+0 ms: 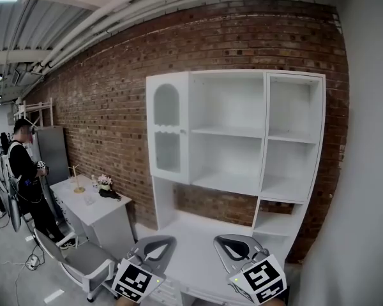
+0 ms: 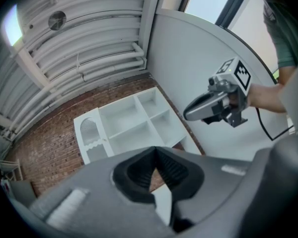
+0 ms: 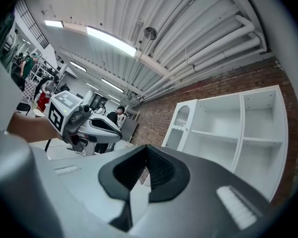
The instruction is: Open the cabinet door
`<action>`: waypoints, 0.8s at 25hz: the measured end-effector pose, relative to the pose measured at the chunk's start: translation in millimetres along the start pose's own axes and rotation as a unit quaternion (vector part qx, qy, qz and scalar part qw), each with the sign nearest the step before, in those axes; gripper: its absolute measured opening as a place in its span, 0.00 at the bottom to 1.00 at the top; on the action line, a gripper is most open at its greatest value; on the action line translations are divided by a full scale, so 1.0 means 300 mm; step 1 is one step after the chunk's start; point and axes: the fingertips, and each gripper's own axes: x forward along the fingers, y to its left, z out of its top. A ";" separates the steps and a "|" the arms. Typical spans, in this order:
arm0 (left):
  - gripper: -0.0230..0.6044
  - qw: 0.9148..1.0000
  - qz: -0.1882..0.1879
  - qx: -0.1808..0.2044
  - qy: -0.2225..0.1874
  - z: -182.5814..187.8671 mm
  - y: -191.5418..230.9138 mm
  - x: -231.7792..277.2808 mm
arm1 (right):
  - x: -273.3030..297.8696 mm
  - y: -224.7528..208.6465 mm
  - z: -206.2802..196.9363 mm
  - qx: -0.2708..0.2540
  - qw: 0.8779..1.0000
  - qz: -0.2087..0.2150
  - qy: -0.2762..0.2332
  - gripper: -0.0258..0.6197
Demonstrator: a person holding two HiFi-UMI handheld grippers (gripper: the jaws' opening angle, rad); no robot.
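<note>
Brick wall [image 1: 102, 107] backs white cabinet [image 1: 226, 107], desk [image 1: 105, 210] nearby.

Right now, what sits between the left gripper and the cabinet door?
Nothing: in the head view, only open air above the bare white desktop separates the left gripper from the arched cabinet door.
</note>
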 end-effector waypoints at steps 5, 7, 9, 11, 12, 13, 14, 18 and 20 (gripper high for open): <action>0.04 1.000 -0.015 0.001 -0.013 -0.033 0.097 0.037 | 0.106 -0.016 0.009 -0.002 1.000 -0.017 0.004 0.05; 0.04 1.000 -0.021 0.004 -0.015 -0.054 0.136 0.050 | 0.153 -0.021 0.013 -0.001 1.000 -0.023 0.004 0.05; 0.04 1.000 -0.025 0.004 -0.018 -0.080 0.181 0.062 | 0.203 -0.022 0.016 -0.001 1.000 -0.029 0.006 0.05; 0.04 0.999 -0.029 0.004 -0.021 -0.110 0.223 0.071 | 0.255 -0.019 0.013 -0.002 0.999 -0.034 0.009 0.05; 0.04 0.999 -0.032 0.004 -0.023 -0.125 0.241 0.075 | 0.279 -0.018 0.010 -0.002 0.999 -0.037 0.010 0.05; 0.04 0.999 -0.035 0.005 -0.024 -0.139 0.258 0.079 | 0.302 -0.017 0.007 -0.002 0.999 -0.040 0.011 0.05; 0.04 0.999 -0.037 0.005 -0.026 -0.153 0.275 0.083 | 0.323 -0.016 0.007 -0.002 0.999 -0.043 0.012 0.05; 0.04 0.999 -0.044 0.003 -0.030 -0.199 0.339 0.100 | 0.401 -0.007 0.002 -0.001 0.999 -0.047 0.015 0.05; 0.04 0.998 -0.047 0.001 -0.030 -0.219 0.357 0.115 | 0.433 -0.011 -0.010 -0.001 0.999 -0.047 0.018 0.05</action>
